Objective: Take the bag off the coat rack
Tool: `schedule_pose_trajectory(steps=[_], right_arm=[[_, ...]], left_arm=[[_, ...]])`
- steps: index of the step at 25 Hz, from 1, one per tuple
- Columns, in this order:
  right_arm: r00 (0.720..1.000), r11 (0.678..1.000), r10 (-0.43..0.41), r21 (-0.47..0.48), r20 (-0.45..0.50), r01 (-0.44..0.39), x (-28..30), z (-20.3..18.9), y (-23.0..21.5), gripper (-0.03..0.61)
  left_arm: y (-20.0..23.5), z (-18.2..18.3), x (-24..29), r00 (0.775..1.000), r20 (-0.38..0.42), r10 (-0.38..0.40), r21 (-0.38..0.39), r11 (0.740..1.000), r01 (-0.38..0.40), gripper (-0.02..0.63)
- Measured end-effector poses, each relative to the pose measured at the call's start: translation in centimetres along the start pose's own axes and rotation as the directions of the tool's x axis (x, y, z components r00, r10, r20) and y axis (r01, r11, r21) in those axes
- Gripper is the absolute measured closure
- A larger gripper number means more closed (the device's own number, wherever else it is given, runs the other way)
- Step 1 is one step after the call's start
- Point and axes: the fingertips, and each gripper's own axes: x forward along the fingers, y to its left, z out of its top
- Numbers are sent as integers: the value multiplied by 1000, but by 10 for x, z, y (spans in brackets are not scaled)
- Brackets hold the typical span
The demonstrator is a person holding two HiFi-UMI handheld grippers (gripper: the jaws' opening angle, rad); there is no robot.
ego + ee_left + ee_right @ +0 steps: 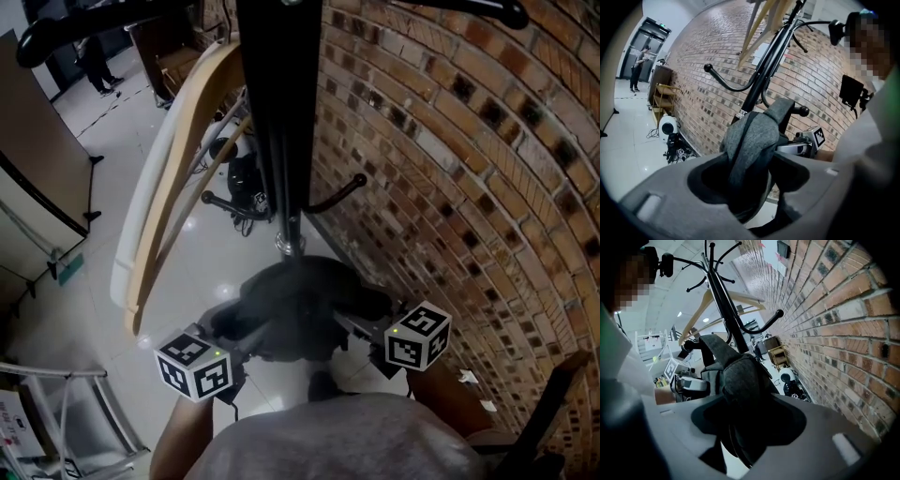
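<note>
Left tongs [242, 336] and right tongs [354, 325] pinch the grey bag [295, 300] at the coat rack [277, 112].

No legible text, brand or number is found in any view. A green sign [661, 25], far left of the coat rack [765, 68], is too small to read.

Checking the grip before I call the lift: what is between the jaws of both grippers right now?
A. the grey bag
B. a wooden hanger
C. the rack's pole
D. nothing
A: in their own views, the left gripper and the right gripper each have the grey bag filling the gap between their jaws, while it hangs on the coat rack.
</note>
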Motion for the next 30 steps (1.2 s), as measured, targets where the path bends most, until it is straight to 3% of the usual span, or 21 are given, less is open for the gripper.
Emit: schedule_pose_trajectory(steps=[4,12,22,30], right_arm=[[1000,1000,-7,-9,21,7,-7,6,12,364],[999,999,-35,26,33,34,-27,-17,46,364],[995,997,-77,12,60,76,-78,-68,126,364],[997,999,-40,27,59,38,-116,-101,187,356]], left_arm=[[-8,3,-10,1000,12,-5,1,1000,5,350],[-34,-22,-36,1000,10,-17,-10,1000,17,356],[-92,-77,-101,998,14,-66,14,998,66,356],[-140,-112,-152,997,17,-80,24,997,80,359]])
